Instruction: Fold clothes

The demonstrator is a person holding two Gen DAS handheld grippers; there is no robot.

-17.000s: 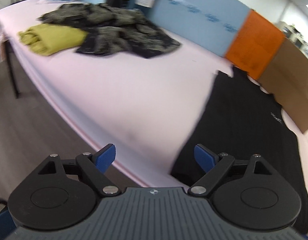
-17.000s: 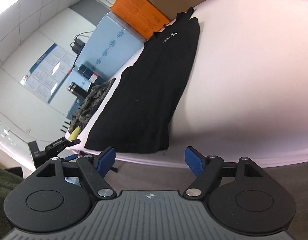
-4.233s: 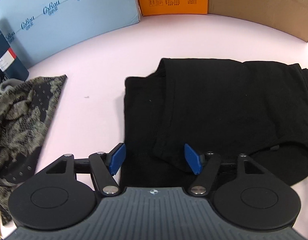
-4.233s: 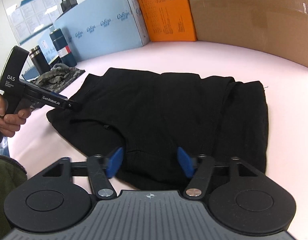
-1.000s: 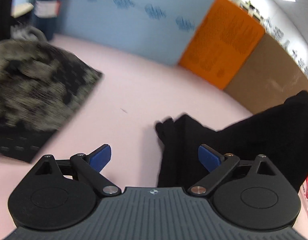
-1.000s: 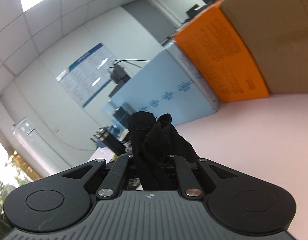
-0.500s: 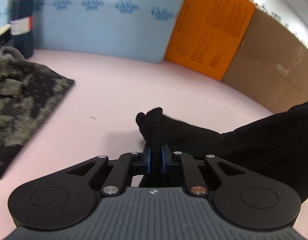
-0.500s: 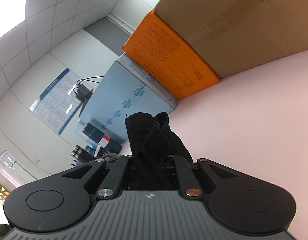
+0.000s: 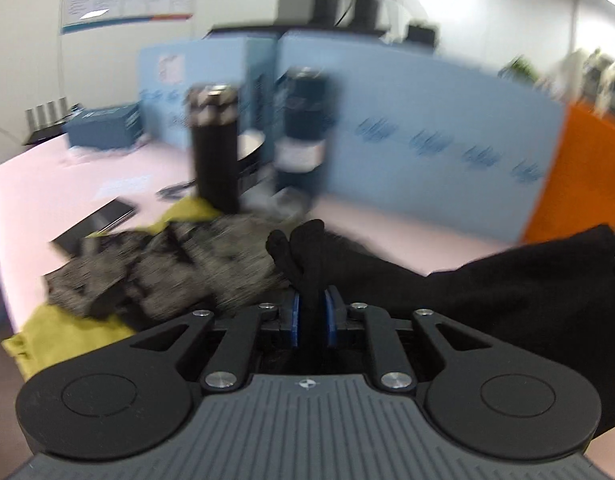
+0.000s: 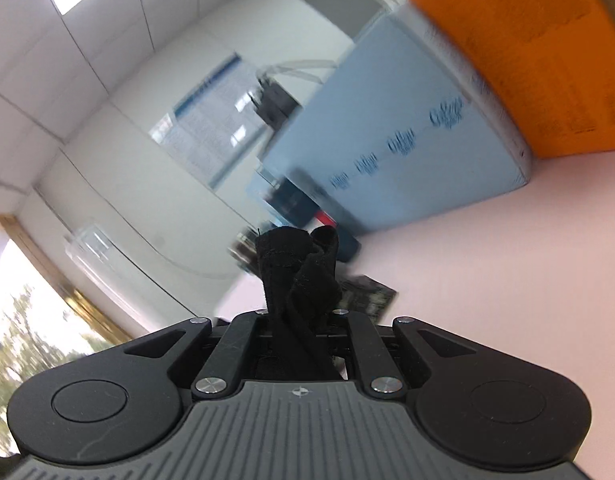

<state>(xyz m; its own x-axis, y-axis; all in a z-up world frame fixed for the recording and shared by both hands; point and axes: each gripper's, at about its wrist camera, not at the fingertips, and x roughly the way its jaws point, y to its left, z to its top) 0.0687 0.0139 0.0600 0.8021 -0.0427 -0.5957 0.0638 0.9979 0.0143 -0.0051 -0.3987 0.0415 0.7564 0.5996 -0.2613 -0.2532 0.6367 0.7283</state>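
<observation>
— Black garment point(image 9: 487, 292), is that what both grippers have hold of?

— Yes. Its bunched edge sticks up between the blue pads point(image 9: 294, 314) of the left gripper point(image 9: 312, 312), and the cloth stretches away to the right from there, lifted off the pink table point(image 9: 387, 220). Those jaws have just been easing a little wider, though the fabric is pinched between them all the same.

— And the right gripper point(image 10: 297, 320)?

— Clenched tight on another wad of the same black cloth point(image 10: 297, 276), which pokes up past its fingers.

— What's nearby?

— Just behind the left gripper lies a heap of grey-patterned clothing point(image 9: 167, 268), resting on a yellow-green garment point(image 9: 67, 336). Further back stands a dark flask point(image 9: 215, 148) with a silver top, and beside it a dark blue canister point(image 9: 303, 140). A light blue box point(image 9: 419, 152) runs along the back of the table, touching an orange box point(image 9: 579, 184) at its right end. It's all rather smeared, mind.
</observation>
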